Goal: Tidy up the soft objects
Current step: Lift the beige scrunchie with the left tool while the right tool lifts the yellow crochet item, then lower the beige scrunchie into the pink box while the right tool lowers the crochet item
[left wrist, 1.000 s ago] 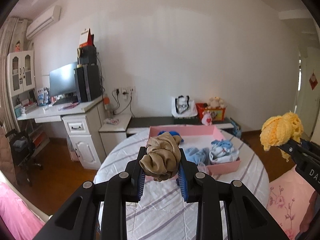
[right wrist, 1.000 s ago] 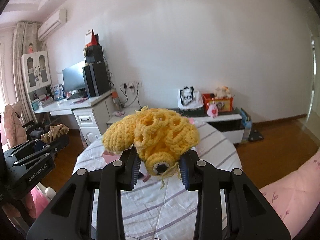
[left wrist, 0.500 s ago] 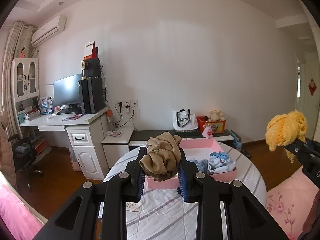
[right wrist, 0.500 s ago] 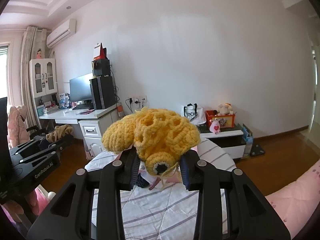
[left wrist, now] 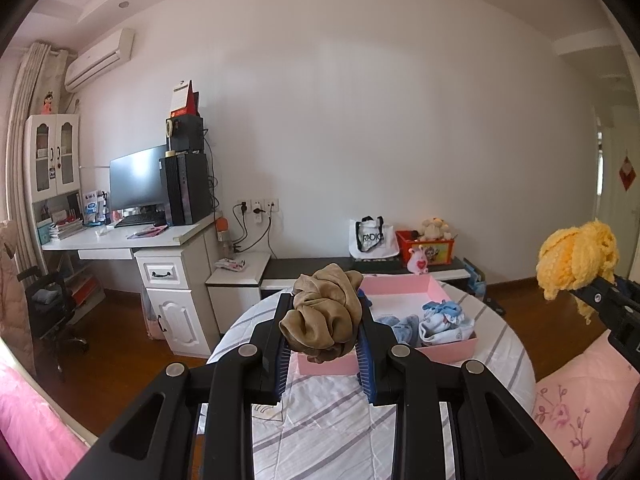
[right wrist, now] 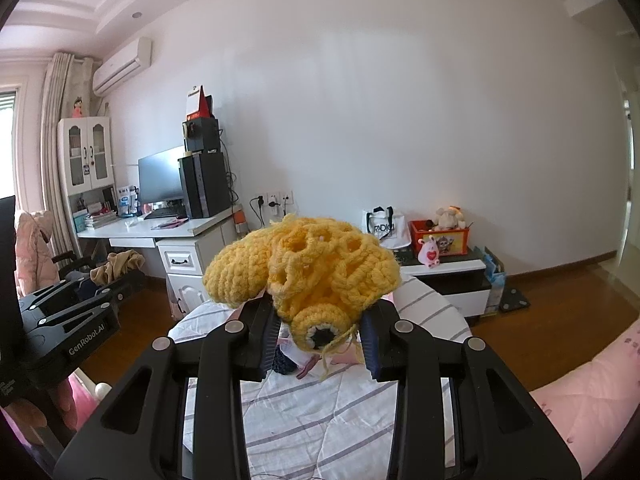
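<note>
White walls close off the bedroom behind our round table (left wrist: 320,420), which wears a grey-striped cloth, and we place everything by that table. Far off to its left we see a white desk (left wrist: 120,240) carrying a dark monitor (left wrist: 138,180) and a black computer tower (left wrist: 186,188). Above the near edge of the table our left gripper (left wrist: 323,334) is clenched on a tan scrunchie (left wrist: 324,316): its blue pads press into the bunched fabric from both sides, the jaws stand only narrowly apart, and the scrunchie hangs clear of the cloth. Just behind it, toward the far side of the table, sits a pink tray (left wrist: 452,350) holding pale blue and white rolled cloth pieces (left wrist: 444,320); the scrunchie is not in it. Beyond the table a low dark bench (left wrist: 360,270) along the wall bears a white tote bag (left wrist: 370,236) and a red box (left wrist: 426,246) of plush toys. To the right of the table, well apart from the left gripper, our right gripper (right wrist: 318,338) grips a yellow crocheted toy (right wrist: 312,268); its jaws are also narrowly apart, squeezing the toy's lower part, while the yarn bulk bulges above the fingers and loose strands dangle beneath. In the left wrist view the same toy (left wrist: 576,260) shows held up in the air beside a pink floral quilt (left wrist: 580,400).
</note>
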A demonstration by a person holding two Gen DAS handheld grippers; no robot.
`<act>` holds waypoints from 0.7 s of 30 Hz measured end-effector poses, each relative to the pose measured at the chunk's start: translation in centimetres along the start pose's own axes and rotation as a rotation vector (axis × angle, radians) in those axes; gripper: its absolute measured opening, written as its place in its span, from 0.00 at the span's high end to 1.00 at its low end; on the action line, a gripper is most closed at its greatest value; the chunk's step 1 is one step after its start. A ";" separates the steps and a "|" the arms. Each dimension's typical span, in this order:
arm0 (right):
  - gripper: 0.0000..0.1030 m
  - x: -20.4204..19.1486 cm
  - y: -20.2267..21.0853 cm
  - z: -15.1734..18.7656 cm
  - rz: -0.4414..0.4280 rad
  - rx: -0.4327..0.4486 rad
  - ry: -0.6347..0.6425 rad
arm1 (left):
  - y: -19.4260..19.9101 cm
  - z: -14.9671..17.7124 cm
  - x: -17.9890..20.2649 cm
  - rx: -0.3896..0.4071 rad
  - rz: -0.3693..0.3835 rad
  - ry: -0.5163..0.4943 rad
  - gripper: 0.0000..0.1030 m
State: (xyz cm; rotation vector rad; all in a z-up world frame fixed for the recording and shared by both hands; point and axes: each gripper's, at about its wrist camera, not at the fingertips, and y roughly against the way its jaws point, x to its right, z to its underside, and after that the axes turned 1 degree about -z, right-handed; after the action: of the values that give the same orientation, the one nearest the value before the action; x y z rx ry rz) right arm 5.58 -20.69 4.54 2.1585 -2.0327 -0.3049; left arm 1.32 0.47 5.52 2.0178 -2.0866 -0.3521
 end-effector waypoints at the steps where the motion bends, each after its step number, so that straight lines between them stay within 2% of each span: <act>1: 0.69 0.0 0.0 0.0 0.000 -0.001 -0.001 | -0.1 -0.1 0.1 -0.001 0.000 0.000 0.75; 14: 0.68 0.0 -1.1 -0.2 -0.007 -0.027 0.016 | -0.7 -0.6 0.2 -0.024 0.001 -0.004 0.75; 21: 0.66 0.3 -2.3 0.0 -0.002 -0.060 0.013 | -2.5 -1.1 0.1 -0.058 0.005 -0.006 0.75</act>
State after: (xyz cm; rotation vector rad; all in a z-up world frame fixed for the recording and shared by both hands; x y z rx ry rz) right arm 7.83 -20.85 3.91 2.1221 -1.9880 -0.3464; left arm 4.06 0.29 5.80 1.9813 -2.0597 -0.4138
